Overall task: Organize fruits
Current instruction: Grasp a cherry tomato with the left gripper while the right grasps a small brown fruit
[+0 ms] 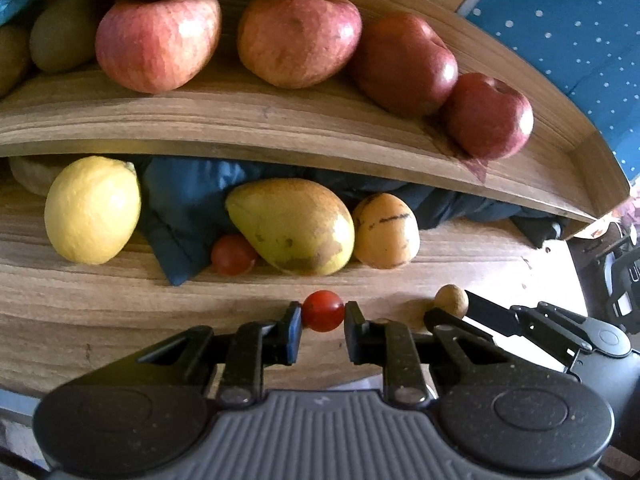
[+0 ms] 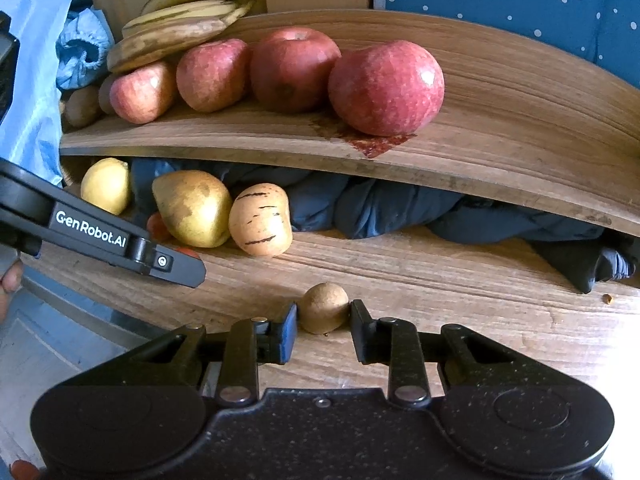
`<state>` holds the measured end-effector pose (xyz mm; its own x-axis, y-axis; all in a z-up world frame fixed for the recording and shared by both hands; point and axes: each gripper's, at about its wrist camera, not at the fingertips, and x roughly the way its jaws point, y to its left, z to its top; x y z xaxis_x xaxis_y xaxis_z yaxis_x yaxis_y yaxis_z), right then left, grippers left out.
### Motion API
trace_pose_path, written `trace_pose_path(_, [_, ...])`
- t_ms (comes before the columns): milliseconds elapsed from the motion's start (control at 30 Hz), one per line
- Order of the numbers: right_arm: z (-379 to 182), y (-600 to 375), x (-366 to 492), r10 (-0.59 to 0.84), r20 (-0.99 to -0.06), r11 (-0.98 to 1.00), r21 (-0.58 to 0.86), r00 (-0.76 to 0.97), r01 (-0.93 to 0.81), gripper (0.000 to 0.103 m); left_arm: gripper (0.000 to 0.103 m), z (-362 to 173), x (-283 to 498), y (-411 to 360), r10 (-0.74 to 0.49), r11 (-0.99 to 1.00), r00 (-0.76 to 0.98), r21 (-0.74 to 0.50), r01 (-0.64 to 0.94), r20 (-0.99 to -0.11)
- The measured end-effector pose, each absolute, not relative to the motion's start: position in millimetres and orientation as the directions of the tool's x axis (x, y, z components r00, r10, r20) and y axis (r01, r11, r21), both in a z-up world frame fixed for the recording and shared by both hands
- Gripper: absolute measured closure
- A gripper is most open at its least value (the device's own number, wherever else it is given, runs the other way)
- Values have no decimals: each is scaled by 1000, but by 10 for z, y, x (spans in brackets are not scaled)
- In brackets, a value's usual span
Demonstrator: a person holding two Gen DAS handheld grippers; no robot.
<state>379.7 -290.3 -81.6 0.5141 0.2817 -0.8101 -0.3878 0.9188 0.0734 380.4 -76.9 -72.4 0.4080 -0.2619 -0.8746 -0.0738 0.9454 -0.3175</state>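
My left gripper (image 1: 323, 318) is shut on a small red cherry tomato (image 1: 323, 315) just above the lower wooden shelf (image 1: 120, 304). My right gripper (image 2: 324, 314) is shut on a small round brown fruit (image 2: 323, 307), which also shows in the left wrist view (image 1: 451, 299). On the lower shelf lie a lemon (image 1: 92, 210), a mango (image 1: 292, 226), a striped yellow melon-like fruit (image 1: 387, 231) and a second cherry tomato (image 1: 233, 255). The upper shelf (image 1: 240, 120) holds several red apples (image 1: 298, 38), kiwis (image 1: 60, 36) and bananas (image 2: 180, 20).
A dark blue cloth (image 1: 188, 196) is bunched at the back of the lower shelf behind the fruit. A blue dotted wall (image 1: 580, 32) is at the right. The left gripper's body (image 2: 100, 232) reaches across the left of the right wrist view.
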Motion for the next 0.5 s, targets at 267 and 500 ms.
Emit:
trace_pose_path(267, [-733,-2869,3665,298,-804,913,83,514,-399,73,79,-640,3700,-789,-290,941,413,-336,-41,-863])
trace_pose_path(500, [-590,-2801,3541,322,-787,902,86,526,-423,73,79,-534,3567,-721,-308,937,425,-349,-19,-851])
